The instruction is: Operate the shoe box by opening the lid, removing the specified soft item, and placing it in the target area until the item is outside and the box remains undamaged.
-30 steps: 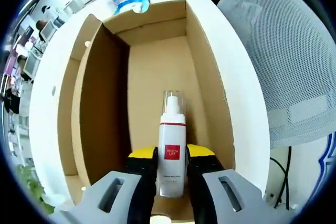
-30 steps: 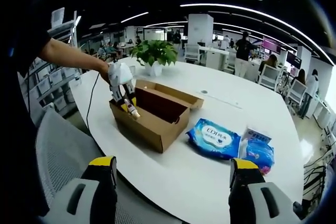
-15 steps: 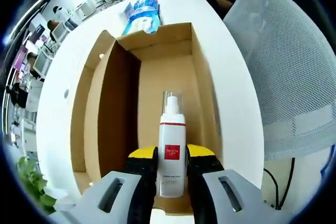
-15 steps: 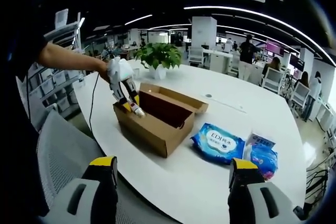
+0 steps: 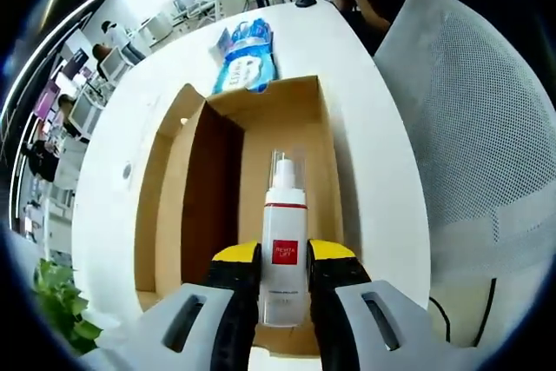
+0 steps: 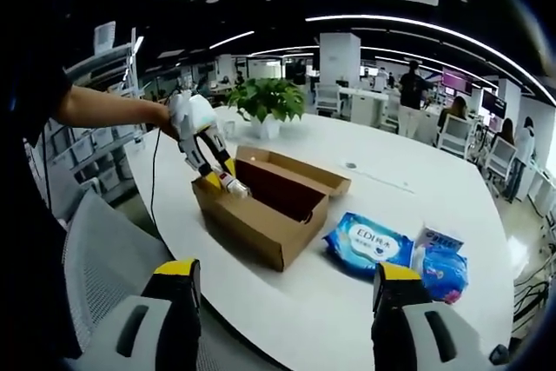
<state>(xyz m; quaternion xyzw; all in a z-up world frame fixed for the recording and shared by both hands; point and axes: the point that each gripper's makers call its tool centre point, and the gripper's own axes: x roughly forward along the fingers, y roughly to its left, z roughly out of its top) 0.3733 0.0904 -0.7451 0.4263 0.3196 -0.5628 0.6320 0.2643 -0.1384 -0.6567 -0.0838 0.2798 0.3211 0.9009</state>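
A white pump bottle (image 5: 283, 245) with a red label and clear cap is held over the open brown shoe box (image 5: 321, 110), with my left gripper (image 5: 283, 280) shut on its lower body. From the right gripper view, the left gripper (image 6: 219, 175) holds the bottle (image 6: 234, 185) just above the box's (image 6: 261, 228) near-left corner, its lid folded back behind. My right gripper (image 6: 280, 288) stands open well back from the table, nothing between its fingers.
A blue wipes pack (image 6: 365, 243) and a smaller blue-and-pink pack (image 6: 440, 262) lie on the white table (image 6: 347, 319) right of the box. A grey mesh chair (image 5: 486, 154) stands beside the table edge. A potted plant (image 6: 268, 102) sits beyond the box.
My left gripper has lifted the bottle higher, so the box looks smaller beneath it. The right gripper view has shifted slightly.
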